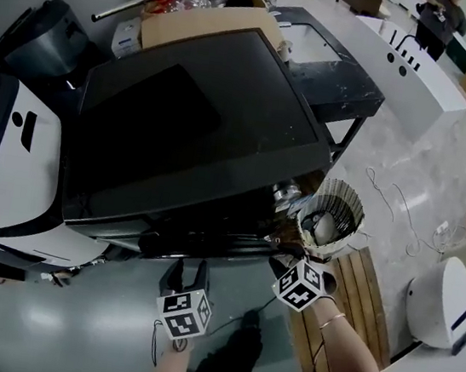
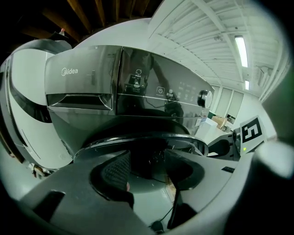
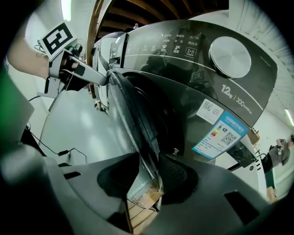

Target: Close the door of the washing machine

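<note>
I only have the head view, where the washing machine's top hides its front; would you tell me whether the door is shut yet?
Observer: Not yet. In the right gripper view the door stands ajar from the washing machine, with a dark gap between them.
Operator: Thank you. Is the right gripper gripping it?
Observer: The right gripper has its jaws apart with the door's edge running between them; they do not look clamped on it.
Operator: And the left gripper?
Observer: The left gripper is open with nothing between its jaws; the door's round rim lies beyond them.
</note>
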`<state>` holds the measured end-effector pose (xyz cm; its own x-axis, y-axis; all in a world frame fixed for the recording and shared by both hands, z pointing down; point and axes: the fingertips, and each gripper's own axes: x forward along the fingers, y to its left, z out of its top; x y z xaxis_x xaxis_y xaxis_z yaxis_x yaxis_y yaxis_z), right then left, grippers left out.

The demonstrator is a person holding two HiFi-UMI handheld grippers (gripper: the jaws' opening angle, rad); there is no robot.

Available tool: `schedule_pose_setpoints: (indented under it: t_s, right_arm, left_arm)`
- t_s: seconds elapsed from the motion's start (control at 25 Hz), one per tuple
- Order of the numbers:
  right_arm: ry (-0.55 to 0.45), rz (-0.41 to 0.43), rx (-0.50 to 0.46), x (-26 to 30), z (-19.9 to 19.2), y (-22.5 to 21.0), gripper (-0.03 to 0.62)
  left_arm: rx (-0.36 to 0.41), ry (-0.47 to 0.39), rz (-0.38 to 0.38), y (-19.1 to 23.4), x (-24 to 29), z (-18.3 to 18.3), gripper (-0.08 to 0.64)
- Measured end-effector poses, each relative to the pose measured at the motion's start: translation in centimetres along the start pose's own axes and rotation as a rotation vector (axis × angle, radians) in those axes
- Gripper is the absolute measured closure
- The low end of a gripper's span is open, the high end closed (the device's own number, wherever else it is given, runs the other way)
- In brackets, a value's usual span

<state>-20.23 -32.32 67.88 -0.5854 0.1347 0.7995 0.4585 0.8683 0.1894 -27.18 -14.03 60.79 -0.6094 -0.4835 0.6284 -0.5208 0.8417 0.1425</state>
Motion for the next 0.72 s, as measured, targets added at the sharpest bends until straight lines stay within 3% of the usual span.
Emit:
schedule_pose_setpoints:
  t_s: [0.28,0.72]
  right_arm:
    - [-0.047,-0.039,0.004,1.7,1.4,-3.7,0.439]
    - [-0.096,-0.106,0.124,2.3,0.9,-6.2,0.414]
  left_arm:
    - [-0.019,-0.016,0.042,-0.1,2.0,1.4,0.313]
    - [-0.056,-0.029,0.105,-0.3,3.3,1.9,0.316]
